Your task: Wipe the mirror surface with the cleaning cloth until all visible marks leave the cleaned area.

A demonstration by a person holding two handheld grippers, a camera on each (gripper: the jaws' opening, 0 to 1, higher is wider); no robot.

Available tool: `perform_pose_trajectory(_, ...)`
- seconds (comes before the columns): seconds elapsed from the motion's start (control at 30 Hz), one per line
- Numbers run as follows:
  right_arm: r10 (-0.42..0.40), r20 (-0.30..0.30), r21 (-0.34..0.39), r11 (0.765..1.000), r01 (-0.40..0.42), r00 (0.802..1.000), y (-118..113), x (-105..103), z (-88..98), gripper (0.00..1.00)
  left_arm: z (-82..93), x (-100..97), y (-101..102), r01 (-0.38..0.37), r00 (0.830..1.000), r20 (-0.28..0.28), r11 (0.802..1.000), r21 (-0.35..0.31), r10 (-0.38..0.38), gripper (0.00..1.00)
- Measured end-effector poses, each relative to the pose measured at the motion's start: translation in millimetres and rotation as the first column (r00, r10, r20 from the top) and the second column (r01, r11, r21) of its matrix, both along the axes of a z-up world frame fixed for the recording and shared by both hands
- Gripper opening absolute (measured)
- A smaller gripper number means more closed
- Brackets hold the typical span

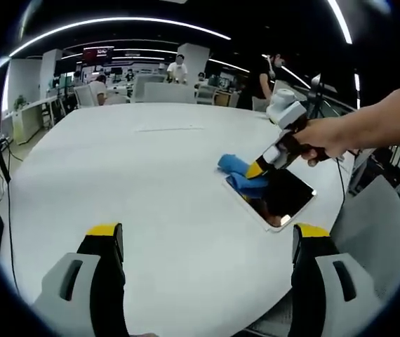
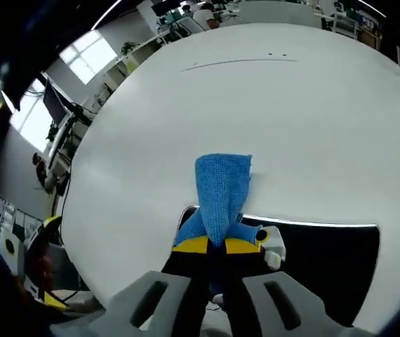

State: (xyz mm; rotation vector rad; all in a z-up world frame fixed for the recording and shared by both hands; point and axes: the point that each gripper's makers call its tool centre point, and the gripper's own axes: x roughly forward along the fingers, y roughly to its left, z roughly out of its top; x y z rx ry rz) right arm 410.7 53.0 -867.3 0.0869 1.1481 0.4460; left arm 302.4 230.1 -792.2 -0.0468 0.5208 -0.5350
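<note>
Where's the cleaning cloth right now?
The blue cloth is pinched in the right gripper, draped across the mirror's far edge onto the white table. In the left gripper view it lies at the mirror's upper-left corner.

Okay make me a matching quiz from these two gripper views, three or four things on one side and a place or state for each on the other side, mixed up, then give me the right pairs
Things:
1. cleaning cloth
2. mirror
3. left gripper
4. right gripper

States or places:
A. jaws wide apart, holding nothing, above the white table
B. lies flat near the table's edge, dark reflecting face up
C. blue, draped partly on the mirror and partly on the table
D. jaws shut on the cloth, at the mirror's edge

Pairs: 1-C, 2-B, 3-A, 4-D
</note>
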Motion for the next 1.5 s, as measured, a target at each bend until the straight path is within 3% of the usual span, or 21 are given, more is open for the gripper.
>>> perform_pose_trajectory(0.2,0.025,0.005,0.002,1.0,-0.025,1.0,12.5,-0.2,0.5,0.0,2.2,0.0,2.9,-0.006,1.0,0.004,1.0,-0.002,0.006,0.99)
perform_pose_trajectory(0.4,0.022,0.003,-0.007,1.0,-0.022,1.0,9.8,0.7,-0.5,0.0,1.3,-0.2,4.5,-0.012,1.0,0.004,1.0,-0.003,0.012,0.99)
perform_pose_trajectory(1.5,0.088,-0.017,-0.037,0.995,-0.089,0.996,13.1,-43.4,-0.7,0.0,10.3,-3.1,-2.8,0.008,1.0,0.023,1.0,0.006,-0.008,0.99)
